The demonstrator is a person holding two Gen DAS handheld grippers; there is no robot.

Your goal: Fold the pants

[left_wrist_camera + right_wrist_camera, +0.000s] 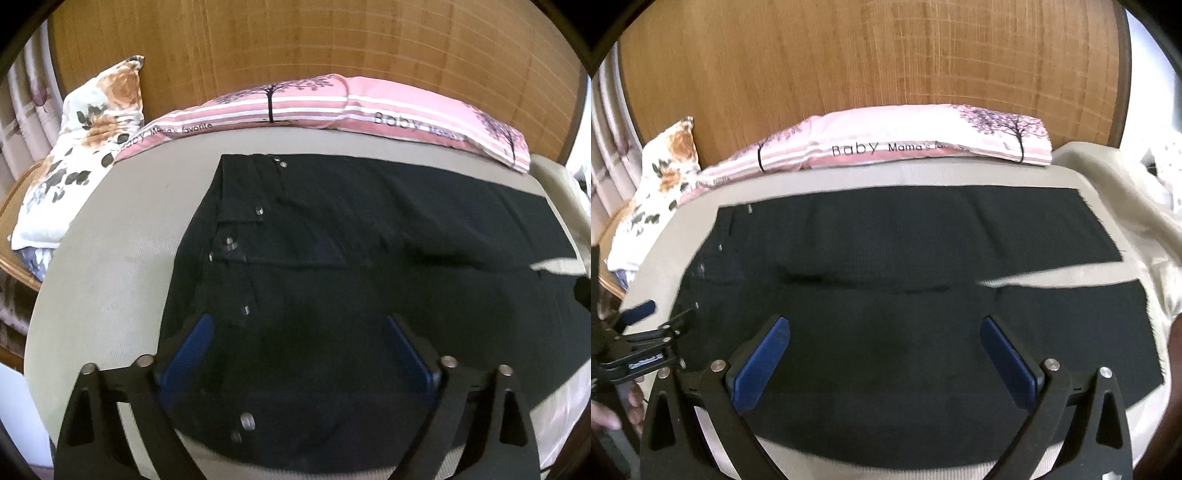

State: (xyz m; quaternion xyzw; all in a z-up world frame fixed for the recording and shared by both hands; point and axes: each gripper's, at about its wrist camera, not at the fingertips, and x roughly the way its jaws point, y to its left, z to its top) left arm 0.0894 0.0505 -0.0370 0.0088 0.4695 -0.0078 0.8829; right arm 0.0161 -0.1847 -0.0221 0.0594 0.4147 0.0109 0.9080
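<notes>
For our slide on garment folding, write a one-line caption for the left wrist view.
Open left gripper poised over black pants laid flat on a beige bed, pink pillow behind.

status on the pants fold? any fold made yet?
Done: black pants lie spread flat on the beige bed, waistband to the left, legs side by side with a gap near the hems. In hand: nothing; left gripper and right gripper are both open above the cloth. Left: every fold; none is visible.

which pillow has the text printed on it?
The pink striped pillow along the headboard; it reads "Baby Mama's favorite" beside a tree print. The floral pillow at the left has orange flowers, no text.
</notes>
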